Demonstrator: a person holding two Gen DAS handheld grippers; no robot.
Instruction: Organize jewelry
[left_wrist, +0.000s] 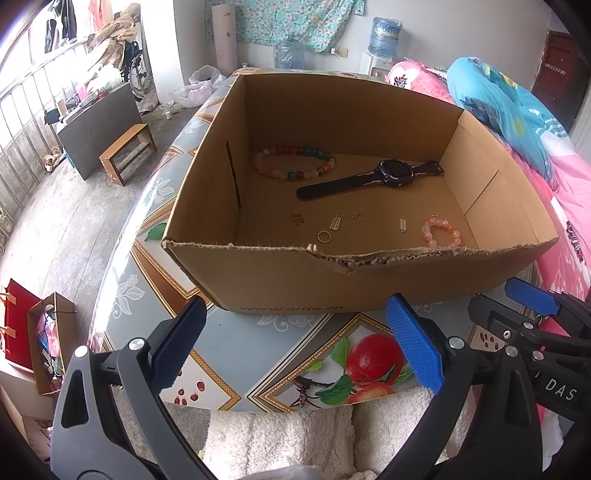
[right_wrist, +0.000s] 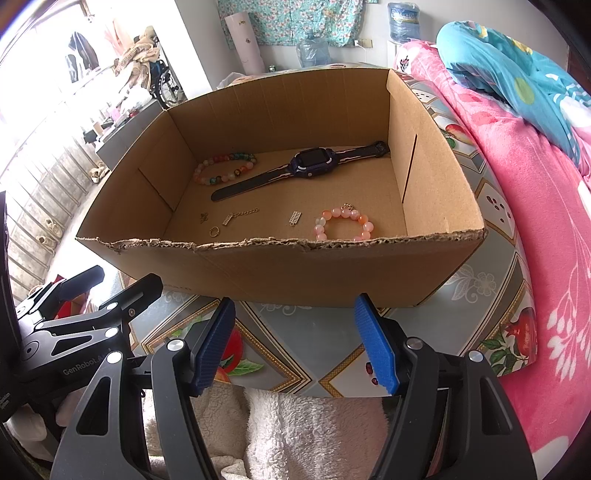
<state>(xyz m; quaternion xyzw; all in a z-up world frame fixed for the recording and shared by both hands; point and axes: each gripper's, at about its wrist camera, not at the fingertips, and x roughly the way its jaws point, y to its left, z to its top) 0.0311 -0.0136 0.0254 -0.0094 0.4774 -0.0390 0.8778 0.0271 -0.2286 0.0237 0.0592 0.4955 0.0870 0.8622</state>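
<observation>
Both grippers hover over the near edge of the table, side by side. The left gripper (left_wrist: 295, 343) has its blue pads spread wide, nothing between them. The right gripper (right_wrist: 295, 347) is parted about as far, also empty-handed, and its tip pokes into the left camera's view at the right.

Just beyond them, a cardboard box (right_wrist: 280, 266) sits on the table (right_wrist: 280, 365), whose cover is printed with fruit. The box's near wall has a ragged, torn top edge. All the jewelry lies on the box floor.

Toward the near wall, right side, there's a small bracelet of pale pink and orange beads (right_wrist: 345, 224) with a little metal clasp. Just left of it, a tiny silver charm (right_wrist: 294, 218). Further left, a short chain with a bar end (right_wrist: 238, 216), a thin gold ring (right_wrist: 214, 231) close to the near wall, and a small bronze butterfly-like charm (right_wrist: 204, 217).

Toward the far wall, a dark blue watch (right_wrist: 314, 162) lies flat, strap stretched diagonally. Beside it, at the far left, a bracelet of mixed-colour beads (right_wrist: 225, 169), red, green, peach, teal, lies in a flattened loop.

To the table's right, a pink floral blanket (right_wrist: 535, 206).
</observation>
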